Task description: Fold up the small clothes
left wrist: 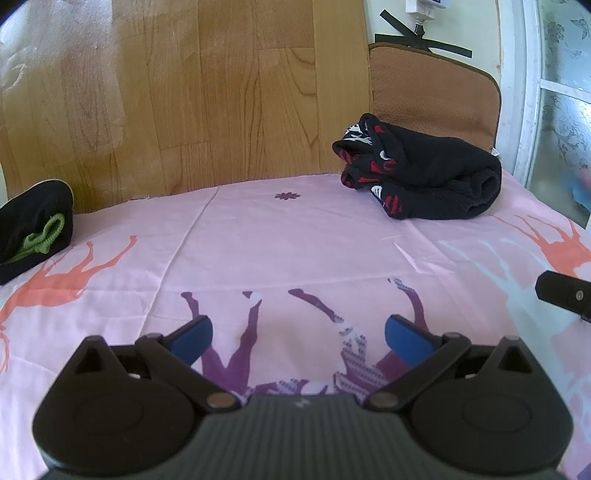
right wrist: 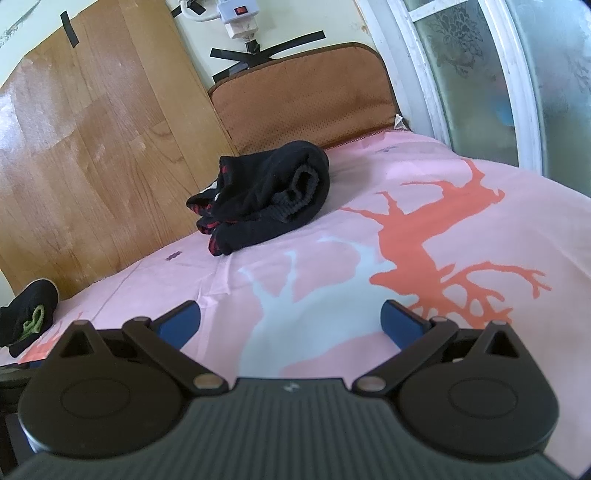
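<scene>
A crumpled black garment with red and white print lies at the far right of the pink bed sheet; it also shows in the right wrist view. A black garment with green trim lies folded at the far left, also in the right wrist view. My left gripper is open and empty, low over the sheet. My right gripper is open and empty, apart from both garments. Its tip shows at the right edge of the left wrist view.
A wooden board and a brown cushion stand against the wall behind the bed. A window frame runs along the right side. A power strip hangs on the wall.
</scene>
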A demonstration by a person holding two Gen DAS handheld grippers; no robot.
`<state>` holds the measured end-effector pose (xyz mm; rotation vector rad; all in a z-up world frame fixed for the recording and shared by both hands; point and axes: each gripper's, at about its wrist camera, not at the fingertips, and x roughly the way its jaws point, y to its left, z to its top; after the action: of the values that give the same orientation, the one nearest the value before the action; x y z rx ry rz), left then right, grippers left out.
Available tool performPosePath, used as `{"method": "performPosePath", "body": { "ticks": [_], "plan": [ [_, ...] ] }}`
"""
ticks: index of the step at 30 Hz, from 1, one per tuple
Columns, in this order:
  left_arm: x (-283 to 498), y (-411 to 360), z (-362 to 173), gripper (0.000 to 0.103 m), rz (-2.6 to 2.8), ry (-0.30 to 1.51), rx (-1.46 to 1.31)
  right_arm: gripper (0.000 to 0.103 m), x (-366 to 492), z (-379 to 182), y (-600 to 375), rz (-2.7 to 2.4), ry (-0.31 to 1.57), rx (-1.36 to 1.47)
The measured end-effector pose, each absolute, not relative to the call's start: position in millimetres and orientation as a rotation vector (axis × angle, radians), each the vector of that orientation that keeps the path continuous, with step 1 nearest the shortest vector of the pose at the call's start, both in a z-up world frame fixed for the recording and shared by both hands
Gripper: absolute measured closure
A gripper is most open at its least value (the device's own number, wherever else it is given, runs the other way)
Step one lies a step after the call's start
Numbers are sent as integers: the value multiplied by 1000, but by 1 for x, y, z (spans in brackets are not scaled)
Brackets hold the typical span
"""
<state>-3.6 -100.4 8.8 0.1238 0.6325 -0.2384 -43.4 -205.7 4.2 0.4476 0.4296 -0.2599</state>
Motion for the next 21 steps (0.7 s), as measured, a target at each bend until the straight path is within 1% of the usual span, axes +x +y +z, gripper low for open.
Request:
{"method": "performPosePath", "body": {
  "ticks": [21],
  "plan": [
    [-4,-102,9,0,-238,632,127,0,-45,5,-206,-260,421,454]
  ]
}}
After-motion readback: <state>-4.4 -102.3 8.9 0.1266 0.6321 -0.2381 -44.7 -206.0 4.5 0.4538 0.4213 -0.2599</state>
